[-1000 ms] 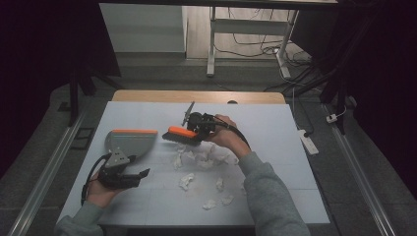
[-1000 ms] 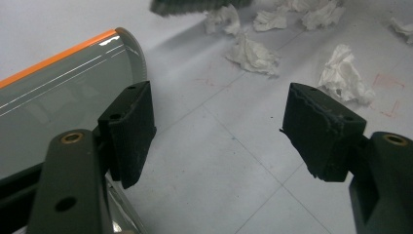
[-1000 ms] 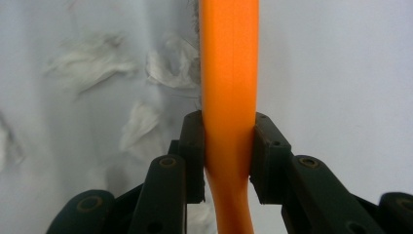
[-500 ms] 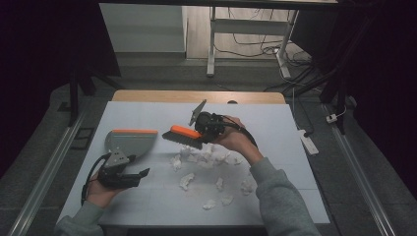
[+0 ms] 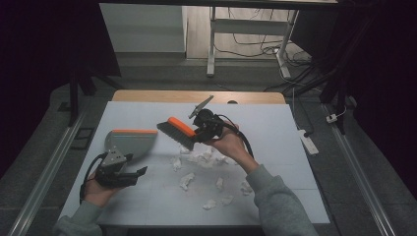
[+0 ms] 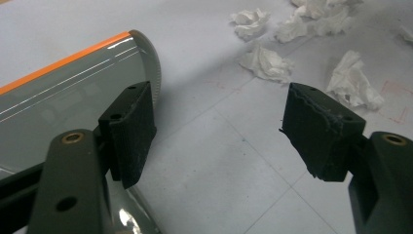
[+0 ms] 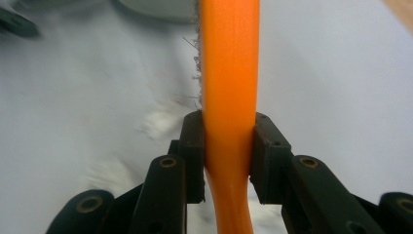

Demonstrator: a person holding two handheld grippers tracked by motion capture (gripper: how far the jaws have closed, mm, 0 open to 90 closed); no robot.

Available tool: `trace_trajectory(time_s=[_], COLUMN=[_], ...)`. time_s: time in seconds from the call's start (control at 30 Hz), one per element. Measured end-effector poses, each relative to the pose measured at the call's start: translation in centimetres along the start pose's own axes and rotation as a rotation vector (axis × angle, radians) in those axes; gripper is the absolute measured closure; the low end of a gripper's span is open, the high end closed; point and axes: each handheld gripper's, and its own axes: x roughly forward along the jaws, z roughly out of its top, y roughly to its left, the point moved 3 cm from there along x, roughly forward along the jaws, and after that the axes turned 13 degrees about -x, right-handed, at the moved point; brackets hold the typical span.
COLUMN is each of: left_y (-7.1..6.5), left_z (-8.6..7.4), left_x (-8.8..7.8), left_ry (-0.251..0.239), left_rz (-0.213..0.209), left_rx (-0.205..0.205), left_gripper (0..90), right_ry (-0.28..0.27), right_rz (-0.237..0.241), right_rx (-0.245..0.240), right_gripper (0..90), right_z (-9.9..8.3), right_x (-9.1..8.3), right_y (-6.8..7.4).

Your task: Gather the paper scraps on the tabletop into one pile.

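A hand brush (image 5: 178, 132) with an orange back and dark bristles is clamped by its orange handle in the right hand-held gripper (image 5: 202, 132), raised off the tabletop (image 5: 275, 128) and tilted. A grey dustpan (image 5: 129, 142) with an orange edge lies flat at the left — just beside the brush's tip. Crumpled white paper scraps (image 5: 205, 158) lie scattered below and right of the brush — some bunched, others apart.
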Motion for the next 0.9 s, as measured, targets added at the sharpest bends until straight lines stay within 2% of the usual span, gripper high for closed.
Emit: trace_trajectory(time_s=[0.2, 0.27, 0.4, 0.47, 0.53, 0.6, 0.63, 0.67, 0.8, 0.83, 0.9], left_y=[0.2, 0.1, 0.1, 0.1, 0.1, 0.1, 0.0, 0.0, 0.0, -0.1, -0.1], left_z=[0.0, 0.0, -0.1, -0.1, -0.1, -0.1, -0.1, -0.1, -0.1, -0.1, -0.1], left_x=[-0.2, -0.2, -0.1, -0.1, -0.1, 0.0, 0.0, 0.0, 0.1, 0.1, 0.1], left_ry=[-0.009, -0.009, -0.002, -0.001, 0.000, 0.001, 0.001, 0.002, 0.006, 0.007, 0.005], left_rz=[0.005, 0.005, 0.009, 0.009, 0.008, 0.008, 0.008, 0.007, 0.008, 0.008, 0.007], left_rx=[-0.007, -0.006, 0.003, 0.004, 0.002, 0.002, 0.003, 0.005, 0.009, 0.009, 0.009], left_gripper=[28.6, 28.6, 28.6, 28.6, 28.6, 28.6, 28.6, 28.5, 28.5, 28.4, 28.4], right_ry=[0.017, 0.030, 0.067, 0.082, 0.095, 0.115, 0.121, 0.127, 0.149, 0.164, 0.159], right_rz=[0.095, 0.118, 0.151, 0.157, 0.154, 0.140, 0.141, 0.139, 0.099, 0.075, 0.059], right_rx=[0.116, 0.136, 0.151, 0.164, 0.198, 0.229, 0.260, 0.268, 0.334, 0.328, 0.330], right_gripper=[70.1, 70.1, 70.1, 70.1, 70.1, 70.1, 70.1, 70.0, 70.1, 70.1, 70.1], right_z=[1.3, 1.6, 1.6, 1.4, 0.9, 0.0, -0.6, -1.1, -3.2, -3.7, -4.0], right_x=[2.4, 3.4, 5.5, 6.2, 6.6, 6.4, 6.1, 5.9, 4.2, 3.5, 2.8], right_y=[3.0, 3.7, 4.4, 4.3, 4.0, 3.1, 2.8, 2.5, 1.9, 1.7, 1.5])
